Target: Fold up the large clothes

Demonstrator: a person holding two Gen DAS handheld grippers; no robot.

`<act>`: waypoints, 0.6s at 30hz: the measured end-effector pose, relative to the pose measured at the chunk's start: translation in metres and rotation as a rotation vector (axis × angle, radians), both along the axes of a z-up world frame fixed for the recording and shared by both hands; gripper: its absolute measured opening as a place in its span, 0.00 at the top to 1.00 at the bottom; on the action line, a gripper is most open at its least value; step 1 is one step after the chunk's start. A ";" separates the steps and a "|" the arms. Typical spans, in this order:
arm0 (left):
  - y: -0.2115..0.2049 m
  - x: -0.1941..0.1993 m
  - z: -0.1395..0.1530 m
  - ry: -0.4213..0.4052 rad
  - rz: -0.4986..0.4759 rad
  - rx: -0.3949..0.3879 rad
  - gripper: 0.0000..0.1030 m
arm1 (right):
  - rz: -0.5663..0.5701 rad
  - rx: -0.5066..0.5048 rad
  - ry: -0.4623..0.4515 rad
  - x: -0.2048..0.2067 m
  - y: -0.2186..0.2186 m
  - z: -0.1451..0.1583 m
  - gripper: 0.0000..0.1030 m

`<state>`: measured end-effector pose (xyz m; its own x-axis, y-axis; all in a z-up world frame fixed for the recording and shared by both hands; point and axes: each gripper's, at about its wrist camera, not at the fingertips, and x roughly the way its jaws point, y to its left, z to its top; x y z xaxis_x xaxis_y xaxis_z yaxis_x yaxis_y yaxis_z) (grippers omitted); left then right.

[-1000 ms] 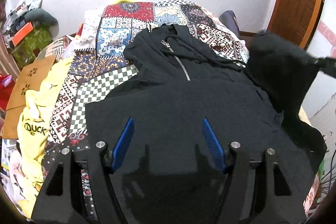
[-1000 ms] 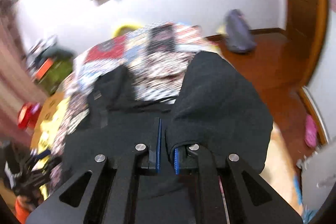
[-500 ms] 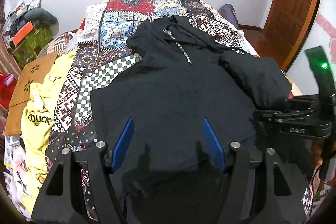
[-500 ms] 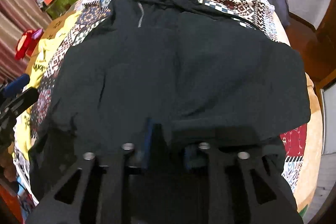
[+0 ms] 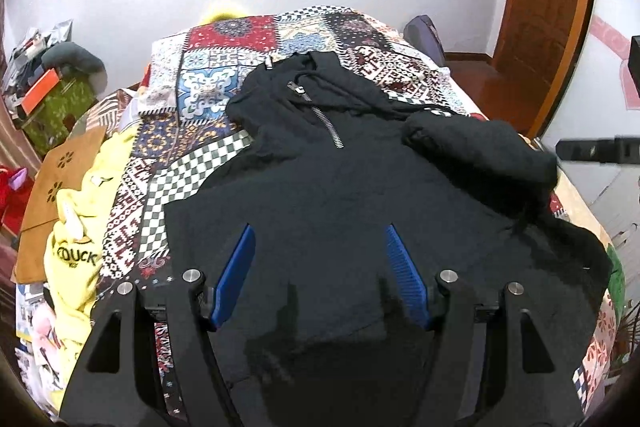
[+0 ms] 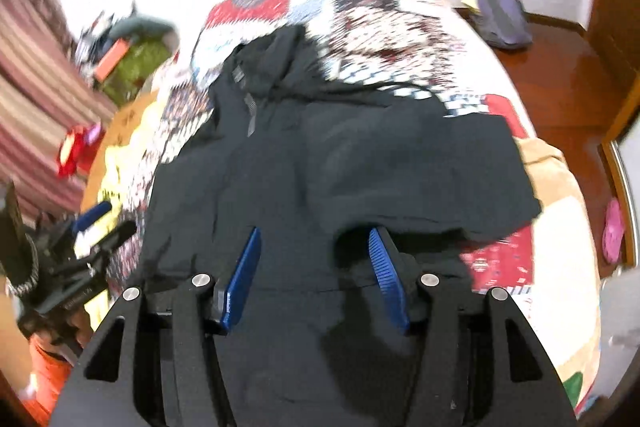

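A black zip hoodie [image 5: 320, 195] lies spread on the patchwork bed cover [image 5: 224, 95], with its hood toward the head end of the bed and its hem at the near edge. Its sleeve [image 5: 480, 151] is folded in over the body of the garment on the side toward the door [image 5: 548, 7].

The left gripper [image 5: 320, 267] hangs over the lower part of the hoodie with its blue jaws standing apart, and nothing is between them. The right gripper [image 6: 312, 267] is also over the lower part, just below the folded sleeve; its jaws are opening, and the pads do not press on the cloth.

A yellow garment [image 5: 76, 251] with the word "DUCK" lies at the far side edge of the bed from the door.
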<state>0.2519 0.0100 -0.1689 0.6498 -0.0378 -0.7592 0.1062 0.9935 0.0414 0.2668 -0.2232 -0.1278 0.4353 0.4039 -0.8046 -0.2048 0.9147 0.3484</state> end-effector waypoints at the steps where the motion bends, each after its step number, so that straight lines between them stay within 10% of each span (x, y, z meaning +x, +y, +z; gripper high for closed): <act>1: -0.003 0.001 -0.001 0.001 -0.006 -0.002 0.35 | -0.042 0.002 -0.008 0.002 -0.015 -0.001 0.43; 18: -0.024 0.025 -0.030 0.068 -0.019 -0.006 0.35 | -0.381 0.171 0.302 0.067 -0.105 -0.125 0.42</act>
